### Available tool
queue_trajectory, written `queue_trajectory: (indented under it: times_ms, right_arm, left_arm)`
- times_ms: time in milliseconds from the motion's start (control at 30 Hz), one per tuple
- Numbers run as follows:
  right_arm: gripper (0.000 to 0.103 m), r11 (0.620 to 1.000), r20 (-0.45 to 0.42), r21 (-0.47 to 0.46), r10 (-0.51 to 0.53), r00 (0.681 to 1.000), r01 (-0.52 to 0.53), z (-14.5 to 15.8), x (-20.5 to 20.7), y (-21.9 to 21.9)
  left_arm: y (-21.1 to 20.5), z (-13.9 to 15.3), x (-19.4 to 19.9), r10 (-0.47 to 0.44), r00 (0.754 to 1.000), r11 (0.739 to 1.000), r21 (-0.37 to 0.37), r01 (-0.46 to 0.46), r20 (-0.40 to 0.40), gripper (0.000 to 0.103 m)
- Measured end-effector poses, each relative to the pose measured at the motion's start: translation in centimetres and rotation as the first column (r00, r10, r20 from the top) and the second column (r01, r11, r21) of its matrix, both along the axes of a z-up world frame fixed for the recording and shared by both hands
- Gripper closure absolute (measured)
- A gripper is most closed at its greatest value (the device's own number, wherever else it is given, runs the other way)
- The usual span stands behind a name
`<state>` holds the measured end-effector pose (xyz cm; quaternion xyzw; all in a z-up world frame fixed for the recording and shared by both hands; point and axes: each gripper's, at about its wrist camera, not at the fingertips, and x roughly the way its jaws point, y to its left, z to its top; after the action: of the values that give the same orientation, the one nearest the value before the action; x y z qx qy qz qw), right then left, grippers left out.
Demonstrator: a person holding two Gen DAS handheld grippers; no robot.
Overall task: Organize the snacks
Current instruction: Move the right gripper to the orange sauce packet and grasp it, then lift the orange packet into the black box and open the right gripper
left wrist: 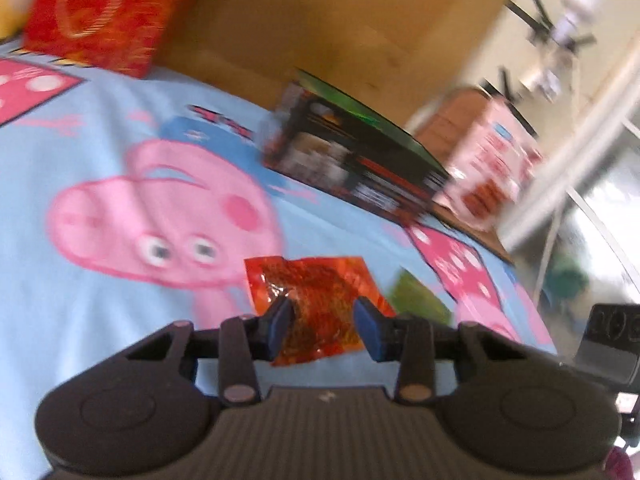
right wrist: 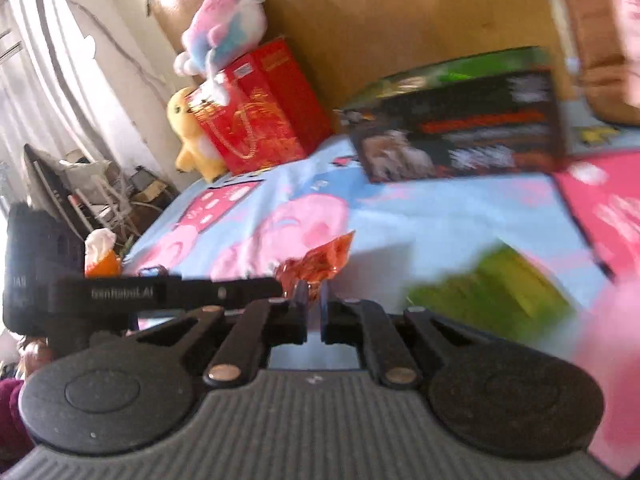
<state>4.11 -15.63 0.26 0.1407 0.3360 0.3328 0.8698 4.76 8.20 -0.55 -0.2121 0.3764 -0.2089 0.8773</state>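
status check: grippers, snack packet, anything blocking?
Right gripper shut on crinkly orange-red snack packet. Left gripper straddles it, pads apart. Nothing in the way.

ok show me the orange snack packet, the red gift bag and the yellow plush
orange snack packet (left wrist: pixel 320 280): left wrist view, middle of the crinkled wrapper.
red gift bag (right wrist: pixel 256 120): right wrist view, front face by the cord handle.
yellow plush (right wrist: pixel 188 128): right wrist view, on its body.

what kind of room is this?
Likely a bedroom, probably a child's: a cartoon-pig bedsheet covers the surface, plush toys sit on a red box by the wooden headboard, and a curtain hangs alongside.
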Motion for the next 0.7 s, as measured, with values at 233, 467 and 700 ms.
queue_trajectory:
  times_ms: [233,467,700]
  right_arm:
    - [0.096,0.987,0.051,0.006,-0.161,0.986,0.161,0.0,-4.2,-5.4]
    - [0.079,0.975,0.017,-0.007,-0.222,0.975,0.222,-1.1,-3.9,-7.1]
    - [0.058,0.979,0.010,0.045,-0.198,0.980,0.198,-1.3,-3.1,-8.0]
  left_arm:
    - [-6.2,-0.1,0.1,-0.154,0.988,0.988,0.010,0.154,0.025,0.065]
    - [-6.0,0.3,0.0,-0.147,0.989,0.989,-0.008,0.147,-0.002,0.059]
    - [-3.9,-1.1,1.8,-0.120,0.988,0.984,-0.145,0.105,-0.097,0.049]
